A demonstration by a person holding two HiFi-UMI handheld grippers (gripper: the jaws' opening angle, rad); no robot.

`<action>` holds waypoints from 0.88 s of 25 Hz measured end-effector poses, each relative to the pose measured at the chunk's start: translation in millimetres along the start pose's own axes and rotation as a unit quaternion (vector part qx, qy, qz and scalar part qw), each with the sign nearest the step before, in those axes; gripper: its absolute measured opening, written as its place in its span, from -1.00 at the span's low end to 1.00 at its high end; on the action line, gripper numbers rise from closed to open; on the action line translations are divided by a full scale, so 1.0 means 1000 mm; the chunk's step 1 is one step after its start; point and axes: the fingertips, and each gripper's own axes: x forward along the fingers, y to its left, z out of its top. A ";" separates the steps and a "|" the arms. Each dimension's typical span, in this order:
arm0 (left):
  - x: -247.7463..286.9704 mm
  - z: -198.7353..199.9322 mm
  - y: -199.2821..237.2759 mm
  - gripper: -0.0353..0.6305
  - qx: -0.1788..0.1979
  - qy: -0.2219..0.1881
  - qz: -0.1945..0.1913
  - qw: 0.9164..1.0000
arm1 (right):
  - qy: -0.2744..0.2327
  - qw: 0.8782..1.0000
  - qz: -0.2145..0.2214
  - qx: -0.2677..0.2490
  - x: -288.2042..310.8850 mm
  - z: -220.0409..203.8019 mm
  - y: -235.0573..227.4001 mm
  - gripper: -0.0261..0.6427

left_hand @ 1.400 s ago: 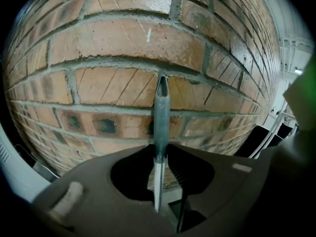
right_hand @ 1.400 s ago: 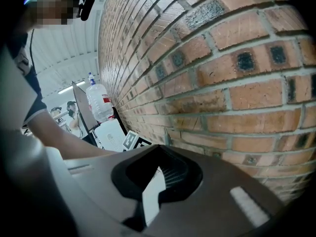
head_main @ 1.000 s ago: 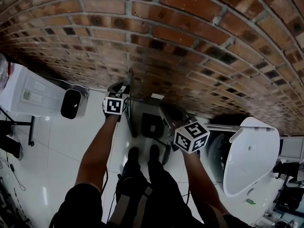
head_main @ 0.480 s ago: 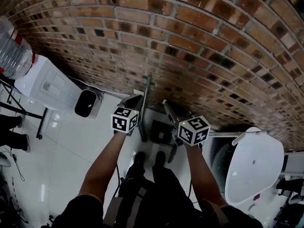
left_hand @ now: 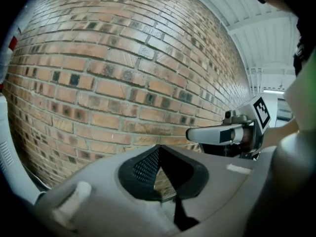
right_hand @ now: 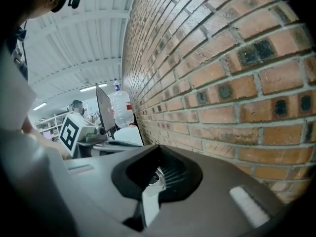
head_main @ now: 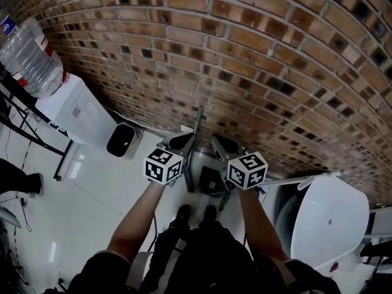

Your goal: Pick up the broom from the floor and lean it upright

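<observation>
— Close to the brick wall (head_main: 257,48), what do the two hand-held tools show?

— Nearest the camera, the person's shoes (head_main: 184,214) stand on white floor tiles (head_main: 92,188) just short of the wall, with both tools held up toward the bricks. The left gripper (left_hand: 159,147) has its jaws pressed together, tips meeting, with brickwork visible past them and nothing pinched. The right gripper (right_hand: 159,145) is likewise closed tip to tip on nothing.

— And the broom?

— The broom (head_main: 193,149) stands upright at the wall, between the two grippers. Its dark handle rises across the lower brick courses, clear of both sets of jaws. The left gripper's tips sit just beside the handle and the right gripper's a little apart from it. Whether the handle's top touches the bricks cannot be told.

— Anything farther along the wall?

— Leftward at the wall's foot stands a white water dispenser (head_main: 79,112) topped by a clear bottle (head_main: 30,57). Rightward, near the wall's base, lies a white rounded shell (head_main: 327,219).
</observation>
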 end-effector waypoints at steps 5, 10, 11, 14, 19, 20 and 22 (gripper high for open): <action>-0.014 0.017 -0.024 -0.89 0.009 -0.013 -0.012 1.000 | -0.010 1.000 0.012 -0.002 -0.011 0.004 0.018 -0.92; -0.021 0.029 -0.038 -0.89 0.012 -0.026 -0.011 1.000 | -0.027 0.999 0.021 -0.012 -0.022 0.018 0.028 -0.92; -0.022 0.031 -0.041 -0.89 0.012 -0.029 -0.012 0.999 | -0.031 0.999 0.022 -0.014 -0.024 0.021 0.029 -0.92; -0.022 0.034 -0.049 -0.89 0.011 -0.032 -0.016 0.999 | -0.039 0.999 0.027 -0.017 -0.029 0.028 0.031 -0.92; -0.019 0.036 -0.058 -0.89 0.013 -0.028 -0.019 0.999 | -0.041 0.998 0.035 -0.026 -0.032 0.034 0.035 -0.92; -0.019 0.036 -0.059 -0.89 0.015 -0.026 -0.019 0.999 | -0.041 0.998 0.036 -0.027 -0.033 0.035 0.035 -0.92; -0.018 0.036 -0.060 -0.89 0.018 -0.022 -0.017 0.999 | -0.042 0.998 0.039 -0.026 -0.033 0.036 0.034 -0.92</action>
